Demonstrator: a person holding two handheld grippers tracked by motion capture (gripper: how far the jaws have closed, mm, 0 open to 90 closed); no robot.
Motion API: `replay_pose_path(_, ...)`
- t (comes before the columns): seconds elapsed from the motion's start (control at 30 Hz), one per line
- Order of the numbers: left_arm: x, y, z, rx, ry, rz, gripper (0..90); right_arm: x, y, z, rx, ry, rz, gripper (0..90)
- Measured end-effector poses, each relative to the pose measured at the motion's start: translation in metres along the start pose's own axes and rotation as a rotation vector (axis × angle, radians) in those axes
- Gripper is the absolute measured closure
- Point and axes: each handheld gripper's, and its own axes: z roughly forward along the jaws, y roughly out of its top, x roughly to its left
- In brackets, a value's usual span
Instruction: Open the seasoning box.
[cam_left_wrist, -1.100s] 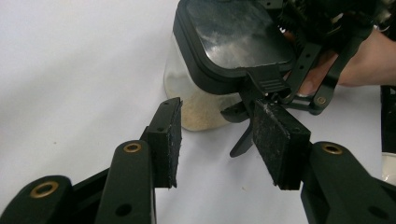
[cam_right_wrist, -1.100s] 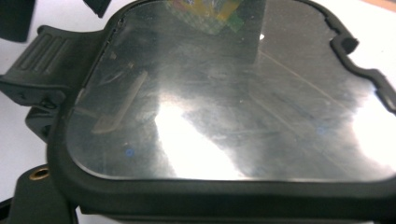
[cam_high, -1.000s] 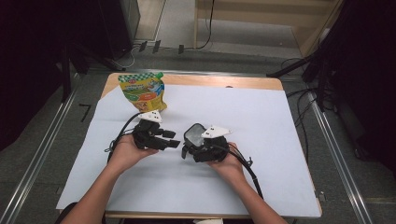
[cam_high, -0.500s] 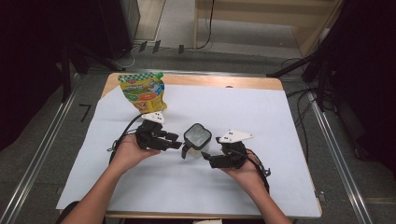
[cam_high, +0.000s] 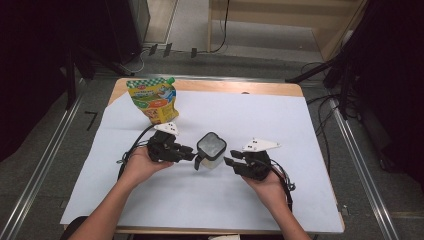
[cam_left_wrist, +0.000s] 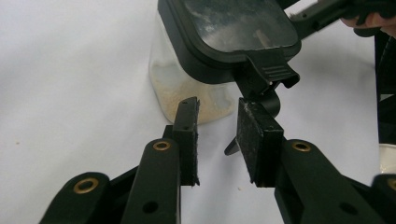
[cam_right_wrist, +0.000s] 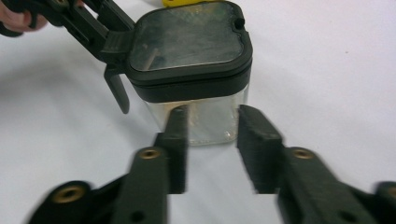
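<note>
A small clear container with a black lid stands on the white sheet, pale powder in its bottom. Its lid latch hangs loose on the side facing my left gripper. That gripper's jaws have just been closing; they stand open with their tips at the latch and nothing pressed between the pads. My right gripper sits just right of the container, apart from it. Its jaws have also just been closing and are open on nothing, facing the clear wall.
A yellow and green spouted pouch stands at the back left of the white sheet. The sheet covers a wooden table. Cables trail from both grippers. Metal rails run along the floor on both sides.
My right gripper let go of the container and drew back to the right, its jaws narrowing. The left gripper stayed at the latch side with its jaws narrowing.
</note>
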Motion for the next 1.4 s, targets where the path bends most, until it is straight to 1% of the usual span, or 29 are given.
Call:
replay_pose_path(0.07, -0.001, 0.0, 0.004, 0.011, -0.004, -0.008, 70.9, 0.0, 0.0, 0.0, 0.001, 0.0, 0.005, 76.5)
replay_pose_path(0.1, -0.002, 0.0, 0.005, 0.012, 0.004, -0.009, 73.4, 0.0, 0.0, 0.001, 0.008, -0.003, 0.009, 78.0)
replay_pose_path(0.17, -0.003, 0.001, 0.007, 0.007, -0.002, -0.001, 78.6, 0.0, 0.0, 0.004, 0.023, -0.007, 0.017, 80.6)
replay_pose_path(0.23, -0.004, 0.002, 0.006, 0.007, -0.005, 0.002, 81.9, 0.0, -0.001, 0.006, 0.041, -0.006, 0.024, 85.6)
replay_pose_path(0.3, -0.005, 0.002, 0.007, 0.008, -0.008, 0.003, 85.9, 0.001, -0.001, 0.008, 0.044, -0.006, 0.023, 90.0)
replay_pose_path(0.33, -0.006, 0.002, 0.007, 0.011, -0.007, 0.008, 87.1, 0.002, 0.0, 0.008, 0.04, -0.002, 0.018, 90.0)
replay_pose_path(0.43, -0.007, 0.003, 0.008, 0.017, -0.008, 0.013, 89.0, 0.003, 0.002, 0.009, 0.025, 0.0, 0.024, 90.0)
replay_pose_path(0.5, -0.008, 0.003, 0.01, 0.022, -0.013, 0.028, 89.4, 0.005, 0.003, 0.01, 0.019, -0.005, 0.015, 90.0)
replay_pose_path(0.57, -0.01, 0.003, 0.011, 0.02, -0.02, 0.038, 90.0, 0.006, 0.003, 0.012, 0.021, -0.008, 0.013, 90.0)
replay_pose_path(0.67, -0.013, 0.004, 0.011, 0.022, -0.017, 0.049, 90.0, 0.006, 0.003, 0.013, 0.027, -0.012, 0.005, 90.0)
replay_pose_path(0.77, -0.015, 0.004, 0.013, 0.011, -0.026, 0.04, 90.0, 0.006, 0.003, 0.013, 0.027, -0.014, 0.014, 90.0)
replay_pose_path(0.87, -0.017, 0.005, 0.015, 0.016, -0.035, 0.045, 90.0, 0.005, 0.003, 0.013, 0.027, -0.023, 0.014, 90.0)
replay_pose_path(0.93, -0.019, 0.005, 0.017, 0.019, -0.033, 0.05, 90.0, 0.003, 0.004, 0.013, 0.026, -0.028, 0.023, 90.0)
replay_pose_path(1.0, -0.021, 0.006, 0.018, 0.016, -0.038, 0.043, 90.0, 0.002, 0.004, 0.013, 0.022, -0.035, 0.03, 90.0)
replay_pose_path(1.07, -0.022, 0.007, 0.021, 0.019, -0.049, 0.048, 90.0, 0.0, 0.005, 0.013, 0.021, -0.044, 0.036, 90.0)
replay_pose_path(1.13, -0.023, 0.007, 0.021, 0.02, -0.049, 0.049, 90.0, -0.001, 0.005, 0.014, 0.019, -0.044, 0.042, 90.0)
replay_pose_path(1.2, -0.028, 0.008, 0.026, 0.027, -0.051, 0.055, 90.0, -0.002, 0.005, 0.016, 0.029, -0.052, 0.055, 90.0)
replay_pose_path(1.33, -0.036, 0.009, 0.035, 0.059, -0.052, 0.082, 90.0, -0.001, 0.006, 0.02, 0.038, -0.074, 0.043, 90.0)
replay_pose_path(1.4, -0.039, 0.011, 0.038, 0.052, -0.062, 0.082, 90.0, -0.002, 0.006, 0.022, 0.029, -0.077, 0.04, 90.0)
